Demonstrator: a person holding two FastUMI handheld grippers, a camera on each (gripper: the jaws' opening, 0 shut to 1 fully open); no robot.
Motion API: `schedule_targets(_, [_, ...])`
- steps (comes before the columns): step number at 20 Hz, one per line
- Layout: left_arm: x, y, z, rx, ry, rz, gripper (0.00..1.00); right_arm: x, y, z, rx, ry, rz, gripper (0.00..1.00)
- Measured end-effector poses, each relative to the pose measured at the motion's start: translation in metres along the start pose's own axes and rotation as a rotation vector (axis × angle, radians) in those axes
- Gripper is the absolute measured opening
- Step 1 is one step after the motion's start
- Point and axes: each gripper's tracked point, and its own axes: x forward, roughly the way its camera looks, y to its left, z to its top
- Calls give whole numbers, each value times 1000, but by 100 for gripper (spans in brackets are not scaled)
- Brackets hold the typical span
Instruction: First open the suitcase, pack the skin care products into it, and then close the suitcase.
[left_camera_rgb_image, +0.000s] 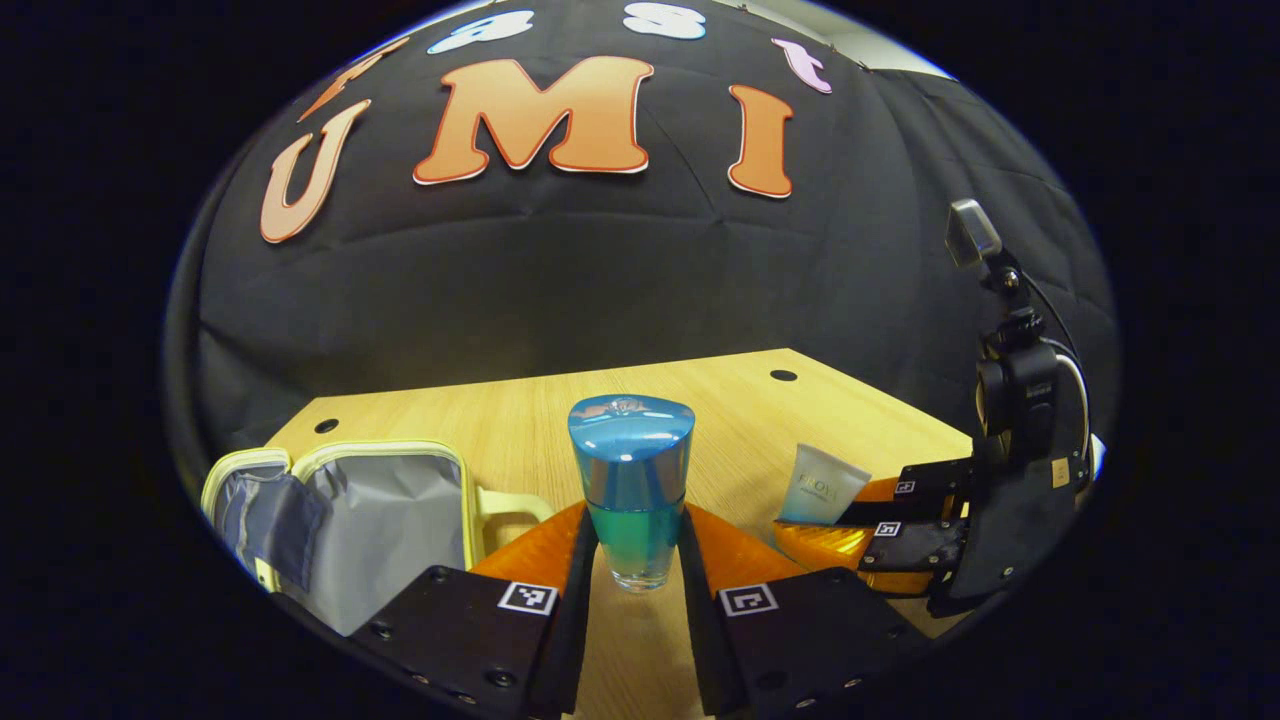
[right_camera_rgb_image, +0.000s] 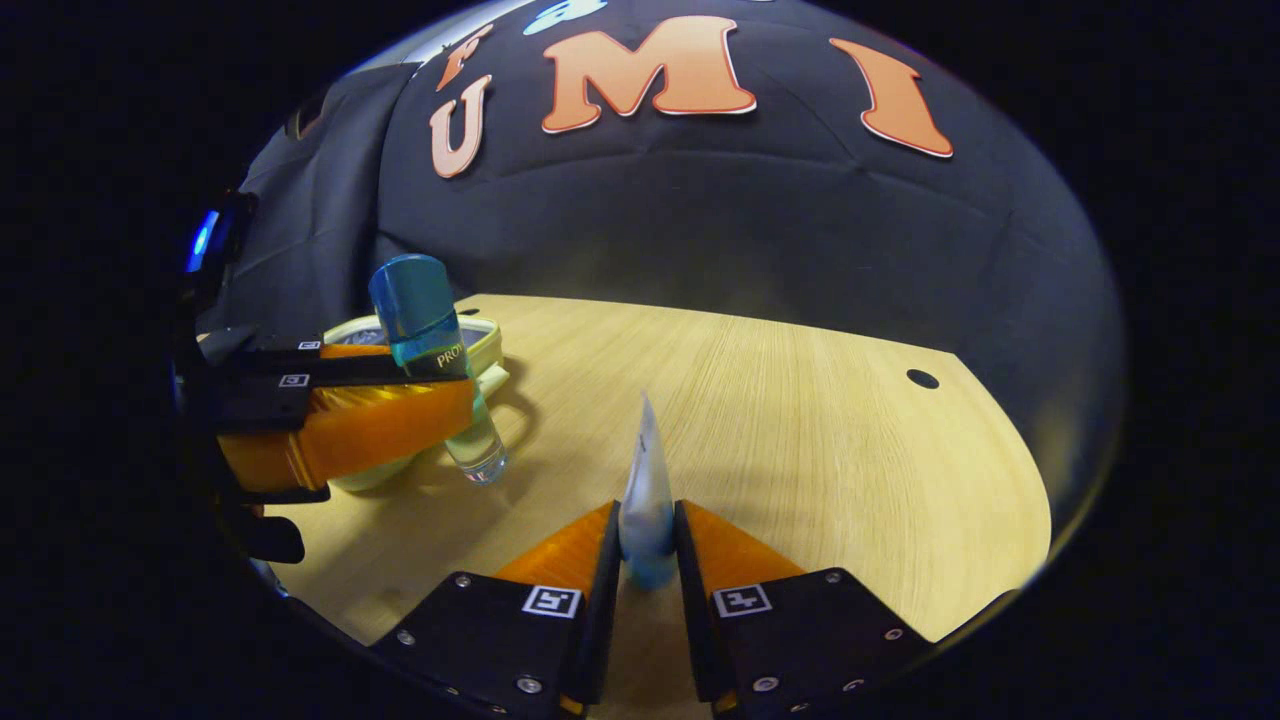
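Note:
In the left gripper view my left gripper (left_camera_rgb_image: 634, 545) is shut on a clear bottle (left_camera_rgb_image: 632, 480) of blue liquid with a blue cap, held upright just above the wooden table (left_camera_rgb_image: 700, 400). The small pale yellow suitcase (left_camera_rgb_image: 340, 520) lies open at the left, its grey lining showing. At the right, my right gripper (left_camera_rgb_image: 880, 510) holds a white tube (left_camera_rgb_image: 822, 485). In the right gripper view my right gripper (right_camera_rgb_image: 648, 535) is shut on that tube (right_camera_rgb_image: 647, 480), standing on end. The left gripper (right_camera_rgb_image: 440, 385) with the bottle (right_camera_rgb_image: 430, 350) hangs tilted in front of the suitcase (right_camera_rgb_image: 480, 345).
The table (right_camera_rgb_image: 800, 430) is a light wood top with cable holes (left_camera_rgb_image: 783, 376) (right_camera_rgb_image: 922, 379) near its far edge. The black cloth wall stands close behind it. The right half of the tabletop is bare wood.

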Motion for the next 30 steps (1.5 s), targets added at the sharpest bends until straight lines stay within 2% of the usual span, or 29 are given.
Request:
schedule_targets(3, [-10,10,12,-5,-1,23,45,-10,4,12,-17,-12,-2,30])
schedule_targets(6, [-25,21,29,-8,-6,61,44,-27,14,39,-12,-41,27,31])
schedule_targets(9, [-44,38,45,-56,-12,108,44,-46,27,70,-15,-81,46,31])
schedule_targets(13, [-75,72,73,-86,-32,209,44,-70,44,113,-47,-151,84,30])
schedule_targets(17, [-113,109,96,-73,-68,309,44,-92,63,148,-77,-212,132,30])
schedule_targets(20, [-136,140,94,-79,-63,370,44,-103,79,169,-109,-261,161,30])
schedule_targets(22, [-146,159,85,-93,-34,385,44,-103,91,172,-125,-261,173,30])
schedule_targets(25, [-149,191,71,-72,-1,393,44,-98,111,176,-88,-244,190,30])
schedule_targets(28, [-141,218,48,-66,57,367,46,-87,116,176,-91,-224,126,30])
schedule_targets(30, [-130,232,31,-106,107,332,44,-80,128,170,-80,-196,109,30])
